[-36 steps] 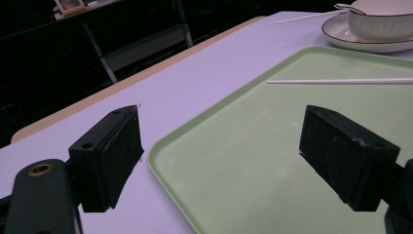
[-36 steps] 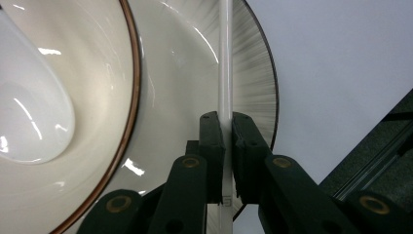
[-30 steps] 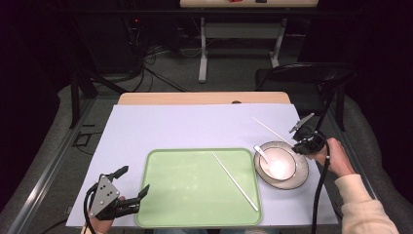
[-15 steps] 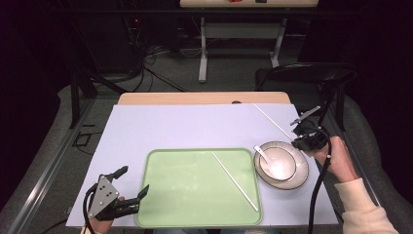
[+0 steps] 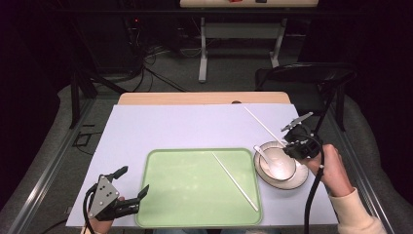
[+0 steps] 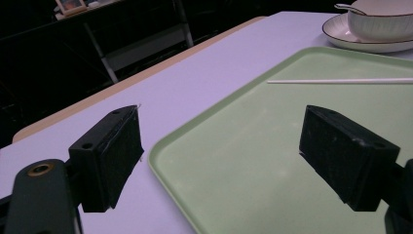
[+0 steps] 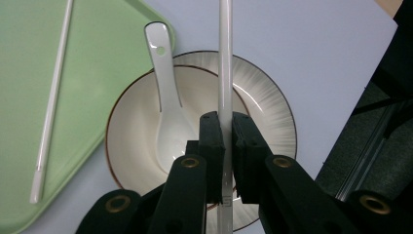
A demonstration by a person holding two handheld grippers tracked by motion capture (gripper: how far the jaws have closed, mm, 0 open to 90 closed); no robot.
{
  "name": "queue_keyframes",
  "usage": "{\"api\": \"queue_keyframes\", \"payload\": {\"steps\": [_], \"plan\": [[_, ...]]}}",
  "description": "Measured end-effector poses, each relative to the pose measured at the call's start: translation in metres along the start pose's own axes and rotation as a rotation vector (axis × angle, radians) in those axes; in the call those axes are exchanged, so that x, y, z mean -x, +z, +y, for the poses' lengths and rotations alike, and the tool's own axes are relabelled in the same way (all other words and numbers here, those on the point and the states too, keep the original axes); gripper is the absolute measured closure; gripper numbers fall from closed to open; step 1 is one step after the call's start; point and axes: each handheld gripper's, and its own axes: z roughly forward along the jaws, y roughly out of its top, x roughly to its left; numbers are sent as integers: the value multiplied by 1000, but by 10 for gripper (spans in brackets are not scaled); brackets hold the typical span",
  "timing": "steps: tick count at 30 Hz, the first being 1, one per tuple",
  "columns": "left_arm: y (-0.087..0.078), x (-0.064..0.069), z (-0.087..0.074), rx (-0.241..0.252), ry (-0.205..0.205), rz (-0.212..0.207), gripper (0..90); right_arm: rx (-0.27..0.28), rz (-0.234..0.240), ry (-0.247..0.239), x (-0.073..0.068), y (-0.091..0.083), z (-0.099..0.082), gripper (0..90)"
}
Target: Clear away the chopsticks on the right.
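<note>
1. Two white chopsticks were in play: one chopstick (image 7: 225,58) was clamped between the jaws of the right gripper (image 7: 225,146), which were closed tight on its lower part, and it ran straight up from them over the bowl.
2. From the high view, that held chopstick (image 5: 263,126) slanted up and away from the right gripper (image 5: 294,141), above the far right part of the table cover.
3. The second chopstick (image 5: 234,181) lay loose on the right half of the green tray (image 5: 160,195), slanting toward its near right corner.
4. A white bowl (image 5: 277,165) sat on a rimmed saucer (image 5: 299,179) just right of the tray, directly beneath the right gripper.
5. A white soup spoon (image 7: 165,97) rested in the bowl, its handle poking over the rim toward the tray.
6. The left gripper (image 5: 131,187) was held at the near left corner of the tray, its jaws spread wide and holding nothing.
7. In the left gripper view, one jaw stood over the pale lilac table cover (image 6: 195,83) and the other over the tray (image 6: 234,165).
</note>
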Motion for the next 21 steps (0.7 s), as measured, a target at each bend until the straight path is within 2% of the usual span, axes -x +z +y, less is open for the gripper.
{"api": "queue_keyframes", "payload": {"steps": [1,2,7,8,9,11,21], "plan": [[0,0,0,0,0,0,157,0,0,0,0,0,0,839],[0,0,0,-1,2,-3,157,1,4,-2,-7,0,1,839],[-1,0,0,5,-2,0,157,-7,25,-13,-26,5,2,839],[-1,0,0,5,-2,0,157,-7,25,-13,-26,5,2,839],[-1,0,0,1,2,0,156,-15,33,-27,-34,8,3,839],[0,0,0,1,5,-2,156,-20,43,-36,-41,11,2,839],[0,0,0,-4,3,-3,157,-41,81,-16,-64,22,-1,838]]}}
